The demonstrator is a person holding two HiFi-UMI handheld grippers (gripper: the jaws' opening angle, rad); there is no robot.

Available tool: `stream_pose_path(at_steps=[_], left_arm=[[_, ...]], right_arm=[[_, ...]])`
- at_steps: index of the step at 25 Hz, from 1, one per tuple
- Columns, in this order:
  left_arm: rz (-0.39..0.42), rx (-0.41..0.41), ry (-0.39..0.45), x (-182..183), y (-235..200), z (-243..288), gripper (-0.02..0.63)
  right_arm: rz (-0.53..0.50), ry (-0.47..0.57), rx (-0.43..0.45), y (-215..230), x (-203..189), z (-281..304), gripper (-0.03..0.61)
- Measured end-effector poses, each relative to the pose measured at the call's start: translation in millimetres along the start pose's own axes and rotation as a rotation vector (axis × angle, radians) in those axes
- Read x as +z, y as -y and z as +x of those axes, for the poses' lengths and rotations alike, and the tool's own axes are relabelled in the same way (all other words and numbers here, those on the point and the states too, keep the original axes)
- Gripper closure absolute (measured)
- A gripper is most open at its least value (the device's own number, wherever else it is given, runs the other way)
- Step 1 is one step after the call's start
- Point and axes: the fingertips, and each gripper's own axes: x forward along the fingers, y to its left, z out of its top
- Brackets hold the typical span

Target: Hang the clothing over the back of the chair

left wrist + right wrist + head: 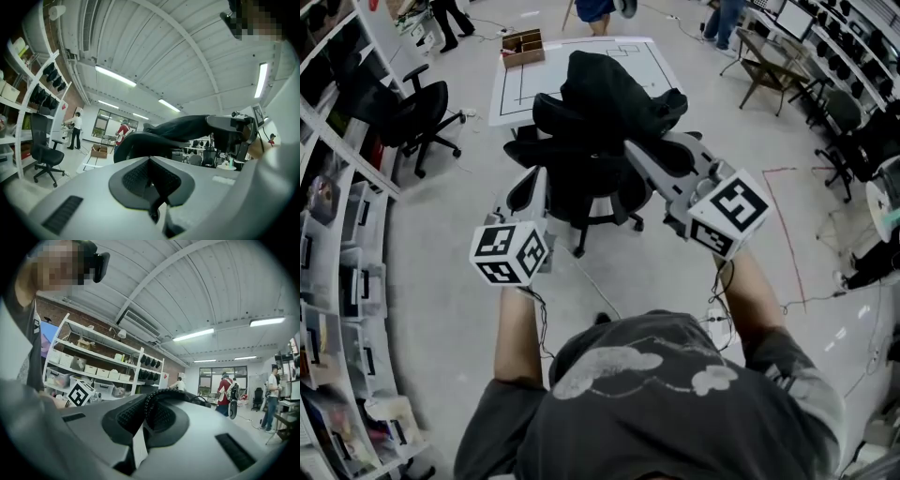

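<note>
A dark garment (605, 89) lies draped over the back of a black office chair (581, 187) in the middle of the head view. The left gripper view shows the garment (187, 125) lying across the chair's back (136, 140). My left gripper (530, 186) is at the chair's near left side with its jaws shut and nothing between them (151, 161). My right gripper (633, 150) reaches in beside the chair's right side, close to the hanging cloth. Its jaws are shut and hold nothing (145, 401). I cannot tell whether either gripper touches the chair.
A white floor mat (516, 89) with a cardboard box (523, 47) lies behind the chair. Another black office chair (417, 117) and shelves (337, 234) stand at the left. A folding chair (769, 75) and desks are at the back right. Cables (600, 291) run over the floor.
</note>
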Motion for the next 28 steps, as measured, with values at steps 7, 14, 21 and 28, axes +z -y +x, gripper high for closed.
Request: stream_pose_path(at_steps=[7,14,21,28], left_arm=[[0.002,0.008,-0.003,-7.6,21.5,-1.1,0.614],[0.012,0.063,-0.016,-10.2,50.6,-19.8,0.613],[0.018,0.119,-0.019,-22.7,91.5,-45.5,0.612],[0.024,0.187,-0.029,-38.3,126.3,-82.1,0.612]], right_arm=[[-0.016,-0.014,0.013,-8.8,-15.4,-13.7,0.58],[-0.002,-0.016,0.067,-32.1,-11.4,-38.5,0.581],[0.004,-0.031,0.142,-78.5,-21.7,-70.9,0.58],[0.035,-0.02,0.174,-98.0,-38.6,-110.2,0.58]])
